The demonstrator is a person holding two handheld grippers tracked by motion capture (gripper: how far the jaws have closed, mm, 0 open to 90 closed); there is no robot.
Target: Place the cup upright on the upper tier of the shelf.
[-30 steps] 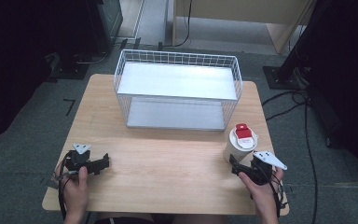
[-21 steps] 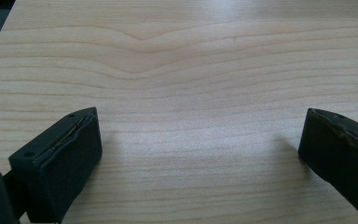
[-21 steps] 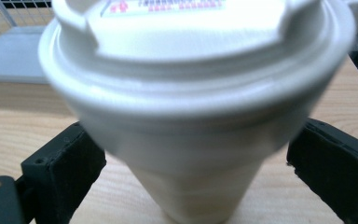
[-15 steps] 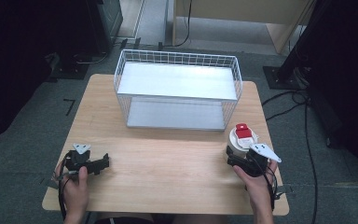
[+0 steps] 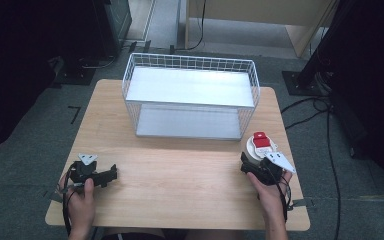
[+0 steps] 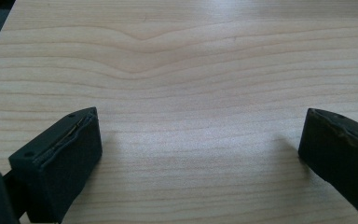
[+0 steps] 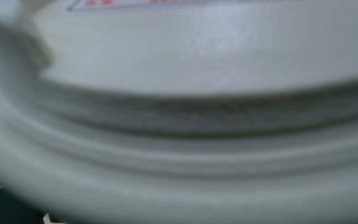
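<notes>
A white round container (image 5: 259, 146) with a red lid stands near the table's right edge, in front of the wire basket. My right gripper (image 5: 250, 168) is pressed up against its near side. The right gripper view is very close on the container's white ribbed wall (image 7: 177, 93), which hides the jaws, so I cannot tell how wide they stand. My left gripper (image 5: 111, 173) rests low over the front left of the table. Its jaws stand wide apart with bare wood between them (image 6: 200, 154).
A white wire basket (image 5: 190, 60) with a white shelf board stands at the back middle of the wooden table (image 5: 180, 175). Cables (image 5: 325, 150) run across the floor to the right. Dark equipment stands around the table.
My right gripper has moved forward and left, up against the white container. The left gripper has stayed in place.
</notes>
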